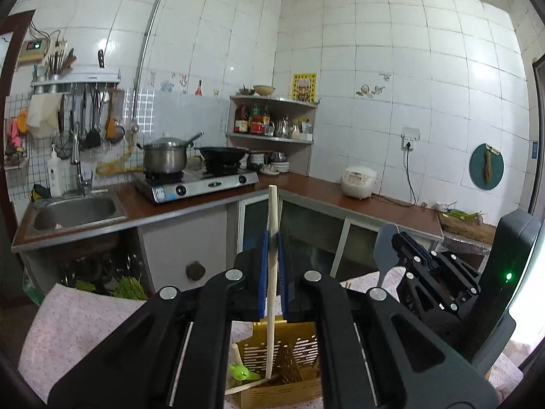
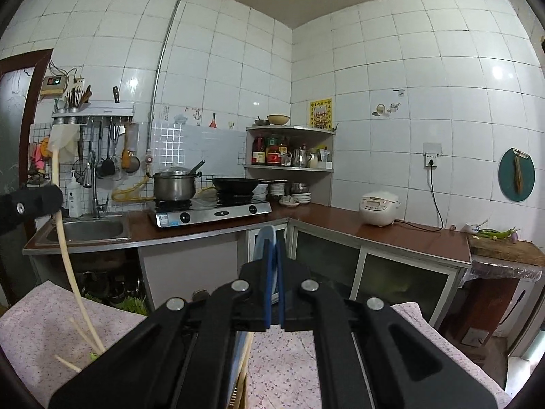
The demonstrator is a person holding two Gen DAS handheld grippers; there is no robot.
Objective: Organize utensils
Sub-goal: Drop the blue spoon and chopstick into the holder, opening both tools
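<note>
Carrying two utensils above the gold holder [image 1: 282, 351] at six o'clock: left gripper [image 1: 272, 238] clamped shut on a pale wooden stick [image 1: 271, 272], right gripper [image 2: 274, 248] pinching a blue-grey spatula [image 2: 265, 238]. Next, I judge, comes lowering each tip-down into a compartment before letting go.

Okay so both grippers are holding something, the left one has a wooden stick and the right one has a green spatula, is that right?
Not quite. The left gripper does clamp the wooden stick, but the utensil in the right gripper is pale grey-blue, not green. The right wrist view shows its rounded end between the fingers; the left wrist view shows it too.
</note>
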